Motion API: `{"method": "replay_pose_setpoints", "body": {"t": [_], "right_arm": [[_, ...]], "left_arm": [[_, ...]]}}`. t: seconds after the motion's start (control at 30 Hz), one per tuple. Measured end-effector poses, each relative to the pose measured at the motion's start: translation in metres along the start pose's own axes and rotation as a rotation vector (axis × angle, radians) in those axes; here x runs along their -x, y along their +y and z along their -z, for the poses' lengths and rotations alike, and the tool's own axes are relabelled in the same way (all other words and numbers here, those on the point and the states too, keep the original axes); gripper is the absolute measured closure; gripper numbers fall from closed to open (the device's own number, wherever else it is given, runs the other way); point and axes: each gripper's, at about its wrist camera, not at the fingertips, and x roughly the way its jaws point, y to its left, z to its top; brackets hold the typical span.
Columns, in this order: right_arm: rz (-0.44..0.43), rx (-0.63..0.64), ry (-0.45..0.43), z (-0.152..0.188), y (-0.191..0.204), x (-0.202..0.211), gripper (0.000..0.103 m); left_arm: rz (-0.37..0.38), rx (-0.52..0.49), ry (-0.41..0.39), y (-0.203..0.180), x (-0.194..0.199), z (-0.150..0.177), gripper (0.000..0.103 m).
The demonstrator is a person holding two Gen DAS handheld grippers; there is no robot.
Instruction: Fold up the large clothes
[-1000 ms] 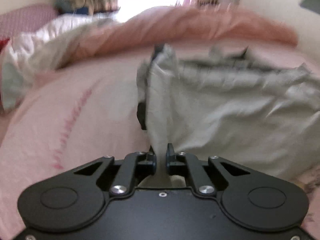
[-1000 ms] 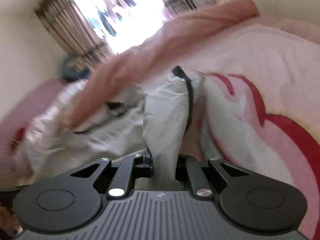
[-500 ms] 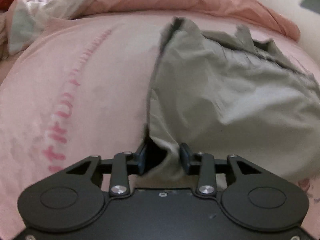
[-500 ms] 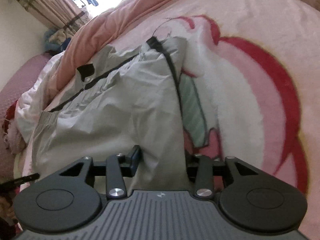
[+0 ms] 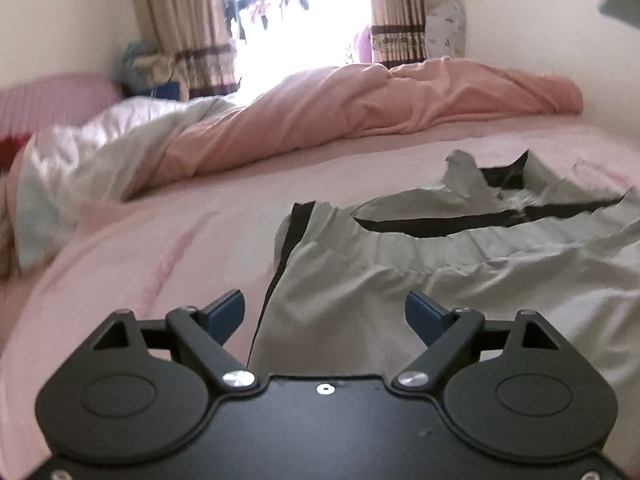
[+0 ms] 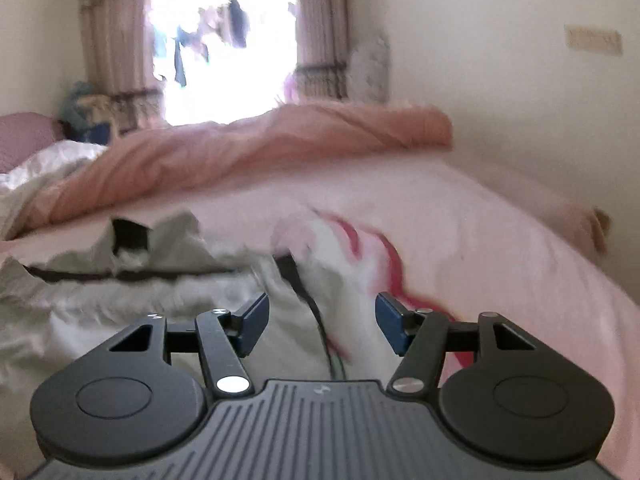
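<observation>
My left claw [image 5: 324, 312] and right claw [image 6: 322, 318] are spread wide, holding nothing. Next I should pinch the pants [image 5: 460, 280] by their edges, evenly.

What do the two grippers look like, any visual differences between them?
Both are matte black, with two round discs, silver pivot screws and angled link bars carrying dark blue finger pads. The left gripper has a smooth black top plate with a small screw hole; the right gripper has a grey ribbed plate bearing a small white logo. No cables or sleeves are visible.
</observation>
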Motion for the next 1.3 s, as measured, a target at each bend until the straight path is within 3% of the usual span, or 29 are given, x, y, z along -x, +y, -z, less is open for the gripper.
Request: {"method": "replay_pose_setpoints", "body": {"t": [0.07,0.2,0.33,0.4,0.43,0.47,0.5,0.57,0.6,0.63,0.7,0.8,0.87,0.93,1.03,1.07,1.13,1.2,1.27,1.3], "right_arm": [[-0.039,0.053,0.005,-0.011,0.010,-0.023,0.015],[0.004,0.034,0.052,-0.022,0.021,-0.073,0.031],[-0.128,-0.071,0.171,-0.022,0.020,-0.116,0.032],[-0.062,-0.014,0.180,-0.019,0.028,-0.130,0.031],[-0.015,0.021,0.184,-0.014,0.033,-0.131,0.031],[0.023,0.043,0.217,-0.011,0.036,-0.140,0.036],[0.028,0.014,0.246,-0.008,0.033,-0.147,0.054],[-0.011,-0.093,0.244,-0.006,0.022,-0.149,0.069],[-0.015,-0.096,0.230,-0.008,0.023,-0.145,0.082],[-0.013,-0.086,0.197,-0.010,0.026,-0.138,0.085],[0.018,-0.044,0.090,-0.015,0.037,-0.117,0.087],[0.058,0.002,-0.065,-0.022,0.049,-0.090,0.087],[0.092,0.006,-0.095,-0.024,0.050,-0.089,0.087],[0.101,-0.027,-0.060,-0.020,0.046,-0.103,0.087],[0.160,0.001,0.041,0.003,0.047,-0.142,0.082],[0.181,0.003,0.099,0.008,0.049,-0.154,0.077],[0.199,-0.013,0.111,0.005,0.047,-0.157,0.069],[0.226,-0.036,0.077,-0.002,0.041,-0.146,0.039],[0.240,-0.032,0.063,-0.013,0.035,-0.130,0.038],[0.233,-0.025,0.047,-0.019,0.033,-0.115,0.047]], "left_arm": [[-0.023,0.025,0.027,0.002,-0.027,-0.010,0.008],[0.016,0.173,0.064,0.026,-0.072,-0.023,0.005],[-0.003,0.202,0.091,0.030,-0.100,-0.026,0.004],[0.032,0.225,0.106,0.037,-0.102,-0.025,0.005],[0.040,0.228,0.103,0.037,-0.105,-0.024,0.009],[0.049,0.221,0.090,0.036,-0.107,-0.023,0.034],[0.087,0.222,0.093,0.036,-0.106,-0.020,0.056],[0.074,0.247,0.089,0.035,-0.104,-0.019,0.065],[0.063,0.243,0.085,0.032,-0.102,-0.021,0.071],[0.052,0.235,0.073,0.029,-0.097,-0.024,0.075],[0.064,0.218,0.012,0.027,-0.081,-0.032,0.087],[0.104,0.240,-0.100,0.030,-0.060,-0.042,0.088],[0.102,0.247,-0.150,0.030,-0.055,-0.043,0.088],[0.081,0.236,-0.119,0.028,-0.067,-0.038,0.086],[0.054,0.231,-0.027,0.022,-0.103,-0.018,0.066],[0.028,0.211,0.001,0.017,-0.116,-0.009,0.053],[-0.014,0.196,-0.001,0.011,-0.124,-0.005,0.036],[-0.110,0.176,0.008,0.006,-0.120,-0.012,0.000],[-0.181,0.141,0.017,0.003,-0.111,-0.016,0.000],[-0.205,0.120,0.015,0.002,-0.102,-0.018,0.000]]}}
